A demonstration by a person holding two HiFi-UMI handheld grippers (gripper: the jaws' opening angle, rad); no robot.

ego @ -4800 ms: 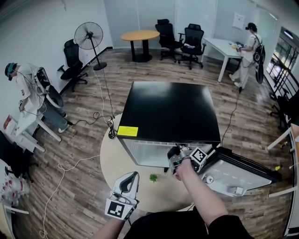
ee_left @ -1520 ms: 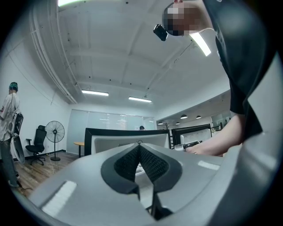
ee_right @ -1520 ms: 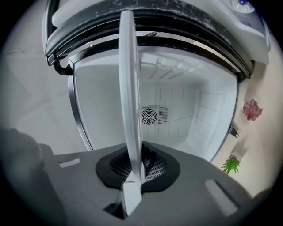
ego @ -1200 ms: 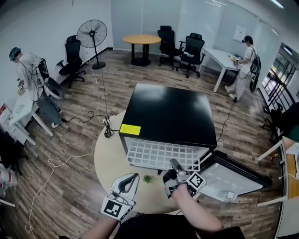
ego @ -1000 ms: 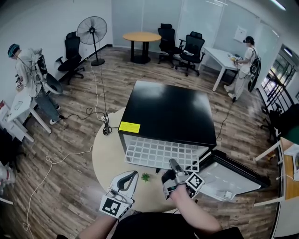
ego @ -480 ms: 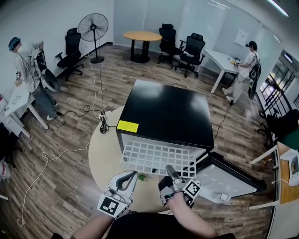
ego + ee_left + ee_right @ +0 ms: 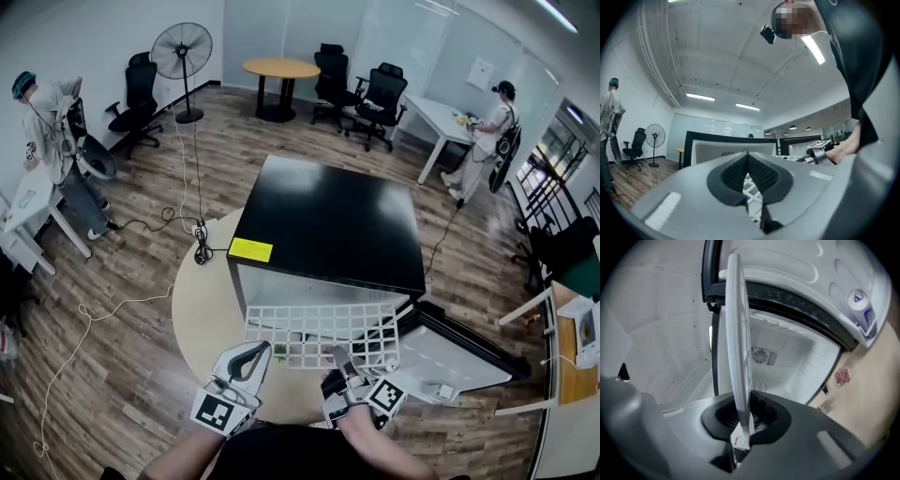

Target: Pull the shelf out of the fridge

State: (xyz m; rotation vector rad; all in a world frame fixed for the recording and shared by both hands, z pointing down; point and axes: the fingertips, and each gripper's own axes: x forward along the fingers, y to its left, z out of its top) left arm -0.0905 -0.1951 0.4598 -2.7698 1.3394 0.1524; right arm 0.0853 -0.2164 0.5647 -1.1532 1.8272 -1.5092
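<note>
The right gripper (image 7: 342,356) is pinching the shelf (image 7: 314,328) by its front edge, and a straight, level pull is looking best for clearing the fridge (image 7: 328,220), with the left gripper (image 7: 261,352) seemingly pressed together, waiting nearby.

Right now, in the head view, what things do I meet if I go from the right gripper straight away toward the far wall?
right gripper → white shelf, whose front edge it grips → black fridge → round wooden table

Pedestal fan (image 7: 181,52) by left wall; round orange table (image 7: 281,68) beyond; black office chairs (image 7: 386,89) near it.
</note>
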